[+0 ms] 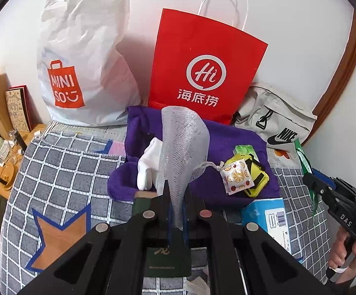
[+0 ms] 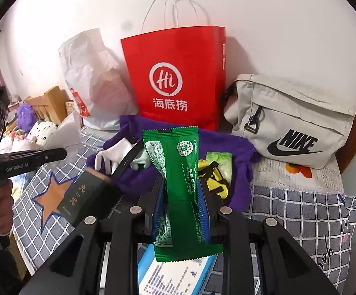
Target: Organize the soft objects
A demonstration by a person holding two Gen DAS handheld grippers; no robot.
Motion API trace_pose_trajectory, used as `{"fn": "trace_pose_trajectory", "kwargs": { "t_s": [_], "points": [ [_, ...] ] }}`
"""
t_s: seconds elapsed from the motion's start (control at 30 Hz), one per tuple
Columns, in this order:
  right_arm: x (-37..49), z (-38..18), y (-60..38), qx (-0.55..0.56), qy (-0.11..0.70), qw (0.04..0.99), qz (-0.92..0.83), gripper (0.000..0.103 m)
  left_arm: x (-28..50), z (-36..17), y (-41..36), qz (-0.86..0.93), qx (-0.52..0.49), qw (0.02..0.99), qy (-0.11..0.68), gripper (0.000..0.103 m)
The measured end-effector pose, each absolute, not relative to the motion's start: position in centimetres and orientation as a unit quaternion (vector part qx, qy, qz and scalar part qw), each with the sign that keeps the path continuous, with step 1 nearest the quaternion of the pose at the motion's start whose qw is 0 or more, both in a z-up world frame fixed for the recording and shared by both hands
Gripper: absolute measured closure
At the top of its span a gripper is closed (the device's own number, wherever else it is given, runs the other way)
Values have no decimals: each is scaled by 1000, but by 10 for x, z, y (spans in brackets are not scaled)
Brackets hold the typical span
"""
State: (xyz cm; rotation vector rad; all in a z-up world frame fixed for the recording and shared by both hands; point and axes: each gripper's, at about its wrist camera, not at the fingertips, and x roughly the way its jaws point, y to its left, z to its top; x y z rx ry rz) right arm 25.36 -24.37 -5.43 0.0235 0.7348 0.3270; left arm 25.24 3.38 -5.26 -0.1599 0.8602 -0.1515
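My left gripper (image 1: pixel 176 189) is shut on a white mesh pouch (image 1: pixel 184 142), which stands up from the jaws. From the pouch's drawstring hangs a small orange-print sachet (image 1: pixel 238 175). My right gripper (image 2: pixel 180 188) is shut on a green snack packet (image 2: pixel 180 167), held upright. Just beyond both grippers a purple cloth (image 1: pixel 227 137) lies crumpled on the bed. On it lie a white glove (image 1: pixel 148 166), a yellow and black soft item (image 1: pixel 257 179) and a light green packet (image 1: pixel 245 149). In the right wrist view the cloth (image 2: pixel 241 147) lies ahead and the left gripper (image 2: pixel 63 153) is at the left.
A red paper bag (image 1: pixel 202 68), a white Miniso plastic bag (image 1: pixel 79 61) and a grey Nike bag (image 1: pixel 276 120) stand against the wall behind the cloth. A dark green box (image 2: pixel 84 196) and a blue box (image 1: pixel 268 218) lie on the checked blanket (image 1: pixel 62 172). A cluttered bedside table (image 1: pixel 8 169) is at the left.
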Motion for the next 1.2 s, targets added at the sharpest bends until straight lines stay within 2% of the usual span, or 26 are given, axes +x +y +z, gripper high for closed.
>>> {"fn": "trace_pose_trajectory", "kwargs": {
  "t_s": [0.43, 1.2],
  "points": [
    [325, -56, -245, 28, 377, 914, 150, 77, 312, -51, 30, -91, -60, 900, 422, 96],
    [399, -127, -244, 31, 451, 880, 142, 75, 402, -119, 20, -93, -70, 866, 486, 96]
  ]
}}
